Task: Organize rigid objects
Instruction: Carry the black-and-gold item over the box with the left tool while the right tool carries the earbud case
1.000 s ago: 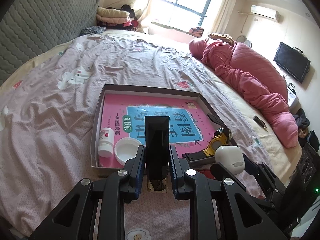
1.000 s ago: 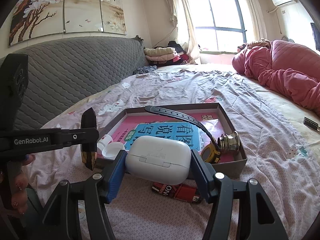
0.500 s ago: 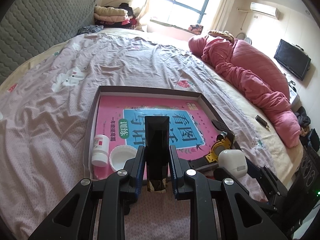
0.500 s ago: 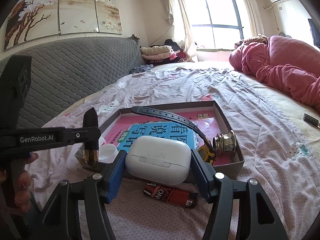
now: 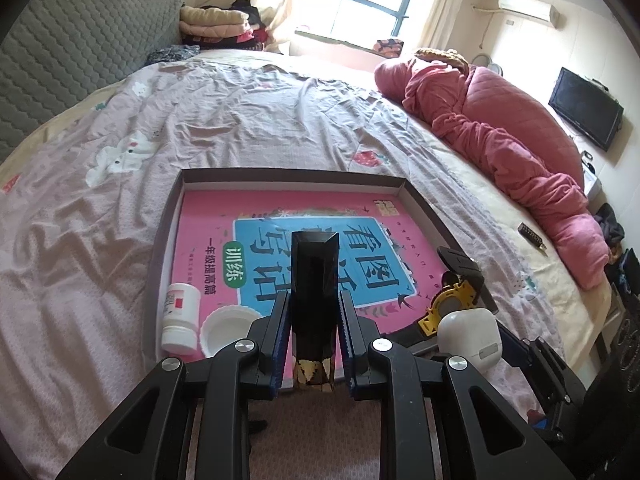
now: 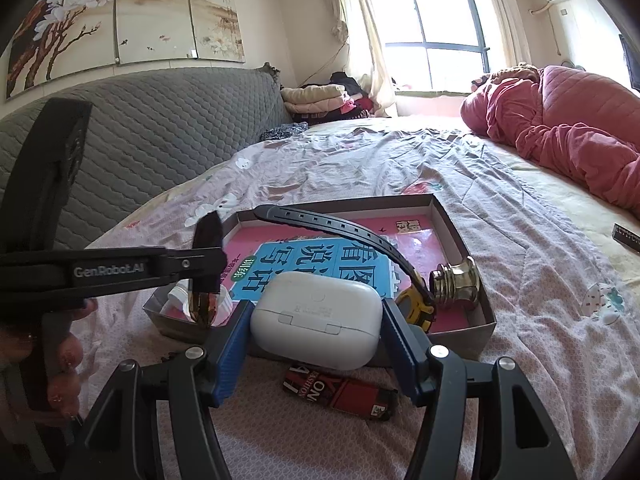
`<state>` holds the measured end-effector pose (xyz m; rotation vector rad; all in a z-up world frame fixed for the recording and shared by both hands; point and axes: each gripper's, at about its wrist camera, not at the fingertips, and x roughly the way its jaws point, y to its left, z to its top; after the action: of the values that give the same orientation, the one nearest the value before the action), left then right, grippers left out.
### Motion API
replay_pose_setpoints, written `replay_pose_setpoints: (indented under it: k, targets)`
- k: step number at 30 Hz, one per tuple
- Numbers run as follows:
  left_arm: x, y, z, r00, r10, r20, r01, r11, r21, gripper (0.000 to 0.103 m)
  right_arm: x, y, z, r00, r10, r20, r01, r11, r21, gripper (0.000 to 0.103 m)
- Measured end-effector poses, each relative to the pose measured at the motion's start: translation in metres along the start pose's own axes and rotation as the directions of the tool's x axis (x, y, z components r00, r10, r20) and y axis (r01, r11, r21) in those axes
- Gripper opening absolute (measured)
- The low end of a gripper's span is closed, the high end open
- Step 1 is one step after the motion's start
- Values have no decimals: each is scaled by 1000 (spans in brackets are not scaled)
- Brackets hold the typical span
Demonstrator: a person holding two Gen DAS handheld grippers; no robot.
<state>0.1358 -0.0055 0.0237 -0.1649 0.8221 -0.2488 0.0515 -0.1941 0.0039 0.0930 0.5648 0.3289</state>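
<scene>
Two loads are held at once, one in each gripper. The left gripper (image 5: 314, 320) has its jaws clamped on the flanks of a tall black box (image 5: 315, 276) with a gold-patterned bottom end; the box stands upright between the jaws, its long axis running toward 12 o'clock in the left wrist view. Its lower end hangs over the near wall of the cardboard tray (image 5: 420, 204), and the tray floor spreads out from there toward 12 o'clock.

The right gripper (image 6: 316, 320) grips a white earbud case (image 6: 316, 318) by its two short ends, so the case lies crosswise, long axis from 9 to 3 o'clock. It hangs just short of the tray's near wall — the tray is again at 12 o'clock.

Inside the tray, a pink and blue book (image 5: 280, 248) covers the floor. A white bottle (image 5: 181, 318) and a white cap (image 5: 230, 328) fill the near corner at 9 o'clock of the box; a yellow tape measure (image 5: 450, 304) and a black strap (image 6: 340, 228) lie at 2 o'clock, with a brass knob (image 6: 456, 282) beside them. A red lighter (image 6: 340, 394) lies on the bed outside the tray, directly under the case.

My judgement: the box is nearer to going in — a short move forward and down onto the open book between cap and tape measure.
</scene>
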Motion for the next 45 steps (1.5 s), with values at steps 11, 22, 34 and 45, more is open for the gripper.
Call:
replay_pose_setpoints:
  k: [11, 22, 34, 45]
  targets:
    - [33, -3, 1, 998, 17, -56, -15, 999, 29, 22, 20, -6, 0, 999, -10, -44, 10, 1000, -4, 62]
    - [57, 2, -2, 995, 24, -99, -22, 1000, 22, 22, 42, -9, 2, 997, -20, -73, 17, 999, -40, 63]
    - [68, 3, -4, 993, 38, -112, -35, 999, 29, 22, 58, -4, 4, 994, -47, -101, 36, 994, -101, 63]
    - [68, 5, -6, 992, 40, -121, -37, 999, 30, 22, 72, -8, 8, 988, -23, -155, 9, 996, -92, 63]
